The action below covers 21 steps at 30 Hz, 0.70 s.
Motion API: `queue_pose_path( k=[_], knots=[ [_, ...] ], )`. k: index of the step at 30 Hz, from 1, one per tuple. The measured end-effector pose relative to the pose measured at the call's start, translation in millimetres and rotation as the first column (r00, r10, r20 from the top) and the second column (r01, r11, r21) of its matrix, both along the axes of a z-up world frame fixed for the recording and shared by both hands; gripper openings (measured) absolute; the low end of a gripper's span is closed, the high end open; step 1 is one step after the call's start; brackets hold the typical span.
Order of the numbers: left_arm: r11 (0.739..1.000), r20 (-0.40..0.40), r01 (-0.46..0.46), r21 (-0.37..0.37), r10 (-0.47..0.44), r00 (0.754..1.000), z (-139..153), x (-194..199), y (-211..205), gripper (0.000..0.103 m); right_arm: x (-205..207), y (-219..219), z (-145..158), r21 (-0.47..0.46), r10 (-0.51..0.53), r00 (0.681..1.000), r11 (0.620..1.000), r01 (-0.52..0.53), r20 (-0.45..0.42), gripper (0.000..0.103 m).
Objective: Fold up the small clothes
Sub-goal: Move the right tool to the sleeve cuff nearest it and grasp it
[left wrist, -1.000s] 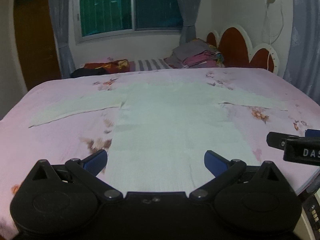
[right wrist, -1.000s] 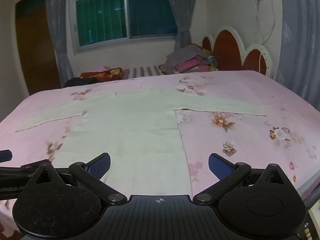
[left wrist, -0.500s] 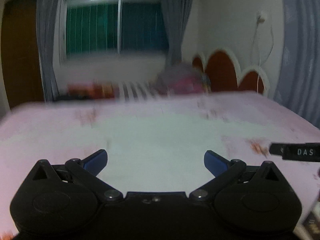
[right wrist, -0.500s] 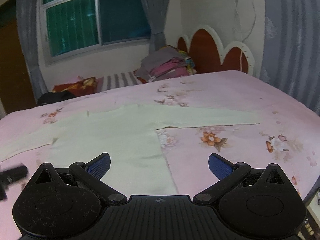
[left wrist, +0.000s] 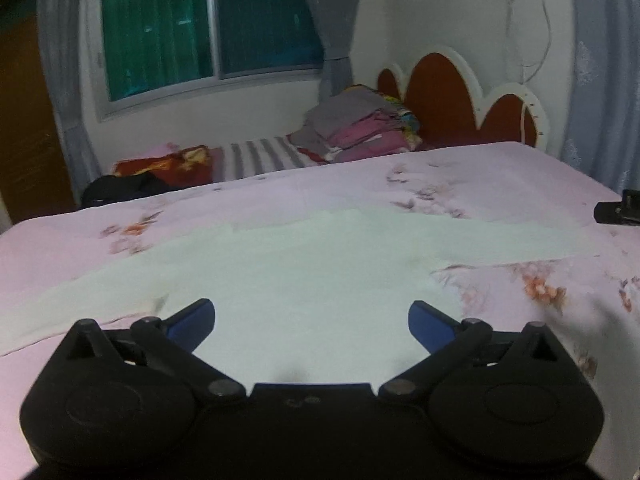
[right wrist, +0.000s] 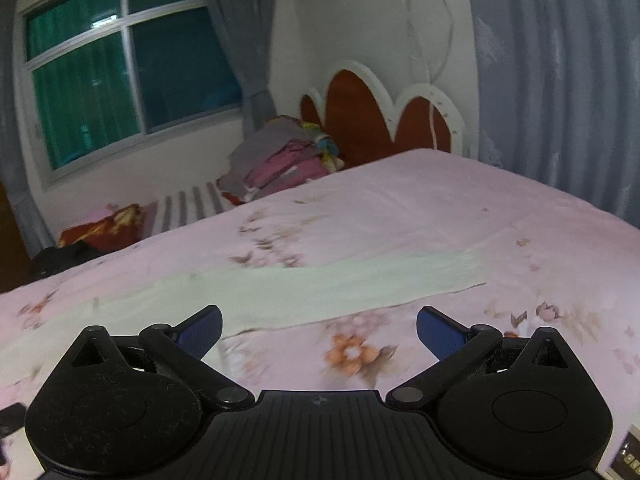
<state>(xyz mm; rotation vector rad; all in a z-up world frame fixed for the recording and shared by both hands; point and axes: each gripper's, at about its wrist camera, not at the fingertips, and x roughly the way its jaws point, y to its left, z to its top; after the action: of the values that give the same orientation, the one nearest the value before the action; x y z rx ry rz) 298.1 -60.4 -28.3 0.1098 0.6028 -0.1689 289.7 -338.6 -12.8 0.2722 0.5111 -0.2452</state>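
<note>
A pale green long-sleeved top [left wrist: 304, 276] lies flat on the pink floral bed sheet [left wrist: 500, 172], sleeves spread to both sides. My left gripper [left wrist: 311, 322] is open and empty over the top's body. My right gripper [right wrist: 319, 331] is open and empty just in front of the top's right sleeve [right wrist: 360, 284], whose cuff ends at the right. The right gripper's tip also shows at the right edge of the left wrist view [left wrist: 618, 210].
A pile of folded clothes [left wrist: 360, 124] sits at the far side of the bed by the red and white headboard [left wrist: 460, 96]. A striped cloth [left wrist: 260, 154], a red cloth [left wrist: 168, 164] and a black item [left wrist: 120, 188] lie along the far edge under the window.
Both grippers have moved forward over the bed and turned to the right. The left one went from the top's hem to its body. The right one went toward the right sleeve. Both stayed open.
</note>
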Motion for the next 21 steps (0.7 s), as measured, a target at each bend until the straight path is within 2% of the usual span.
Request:
queue_pose_path(
  k=[4,6,8,9,10,11,15,18,21],
  knots=[
    [0.998,-0.057,-0.062,0.02,0.063,0.996,-10.6,37.5,-12.4,0.102,37.4,-52.4,-17.3,0.024,-0.049,0.999,0.999,0.049,-0.022,0.103],
    [0.996,-0.064,-0.083,0.014,0.084,0.994,-15.2,51.5,-15.0,0.093,54.5,-76.2,-30.2,0.037,-0.068,0.997,0.997,0.069,-0.038,0.102],
    [0.992,-0.064,-0.122,0.001,0.122,0.99,-18.4,64.4,-15.8,0.091,67.2,-95.7,-43.8,0.047,-0.089,0.994,0.995,0.092,-0.065,0.102],
    [0.99,-0.066,-0.143,-0.007,0.143,0.988,-19.0,71.2,-13.1,0.091,71.4,-104.2,-49.9,0.052,-0.098,0.993,0.993,0.102,-0.072,0.092],
    [0.986,-0.068,-0.168,-0.014,0.166,0.984,-19.7,75.7,-11.3,0.091,75.5,-113.3,-56.4,0.058,-0.106,0.992,0.992,0.11,-0.075,0.06],
    [0.981,-0.068,-0.191,-0.015,0.189,0.98,-20.2,81.2,-10.2,0.092,81.9,-123.9,-64.6,0.068,-0.119,0.987,0.99,0.126,-0.105,0.055],
    [0.969,-0.056,-0.248,0.01,0.248,0.967,-21.9,98.2,-12.3,0.092,87.7,-152.4,-84.6,0.121,-0.154,0.981,0.978,0.168,-0.118,0.056],
    [0.966,-0.085,-0.257,0.024,0.258,0.962,-28.1,105.7,-11.6,0.091,92.9,-176.8,-101.4,0.183,-0.174,0.975,0.963,0.197,-0.136,0.056],
    [0.963,-0.097,-0.267,0.039,0.27,0.958,-33.8,108.4,-11.2,0.086,96.5,-204.1,-120.3,0.264,-0.214,0.964,0.931,0.25,-0.159,0.056]
  ],
)
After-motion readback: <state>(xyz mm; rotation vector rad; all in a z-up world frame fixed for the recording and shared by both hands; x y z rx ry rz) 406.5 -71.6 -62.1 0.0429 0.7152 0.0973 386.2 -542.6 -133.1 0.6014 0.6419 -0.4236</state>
